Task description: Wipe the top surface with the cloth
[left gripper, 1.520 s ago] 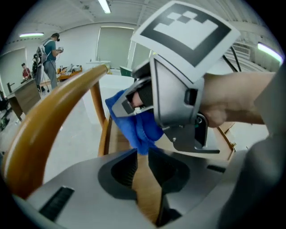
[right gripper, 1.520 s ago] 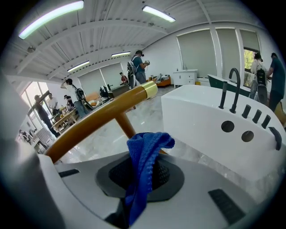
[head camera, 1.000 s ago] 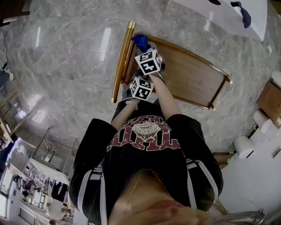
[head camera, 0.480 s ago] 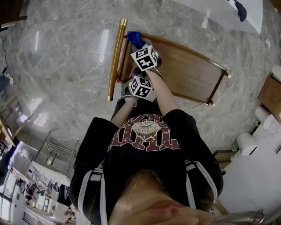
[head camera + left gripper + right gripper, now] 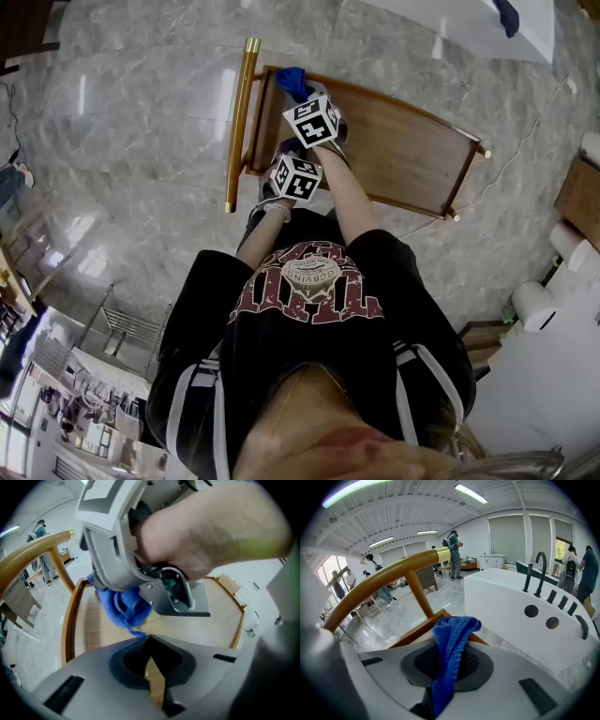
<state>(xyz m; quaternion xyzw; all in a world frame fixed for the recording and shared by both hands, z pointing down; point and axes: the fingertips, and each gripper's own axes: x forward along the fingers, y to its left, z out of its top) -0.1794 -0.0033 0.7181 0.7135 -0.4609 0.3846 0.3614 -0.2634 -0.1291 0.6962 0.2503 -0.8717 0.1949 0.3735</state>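
My right gripper (image 5: 445,667) is shut on a blue cloth (image 5: 452,644), which bunches up above the jaws. In the head view the cloth (image 5: 292,82) sits at the left end of the wooden top (image 5: 403,159), close to the gold handle (image 5: 239,122). My left gripper (image 5: 149,667) is just behind the right one, shut with nothing between its pads, and it hovers over the wood. From there I see the cloth (image 5: 122,609) hanging under the right gripper's body and touching the top.
A raised wooden rim (image 5: 70,616) runs round the top. Beyond it stands a white tub-like unit (image 5: 525,616) with black fittings. Paper rolls (image 5: 530,305) and a wooden piece (image 5: 581,202) are at the right. People stand far off on the marble floor (image 5: 122,141).
Both grippers and the cloth have edged a little away from the gold handle across the top. The right gripper's hold on the cloth is unchanged.
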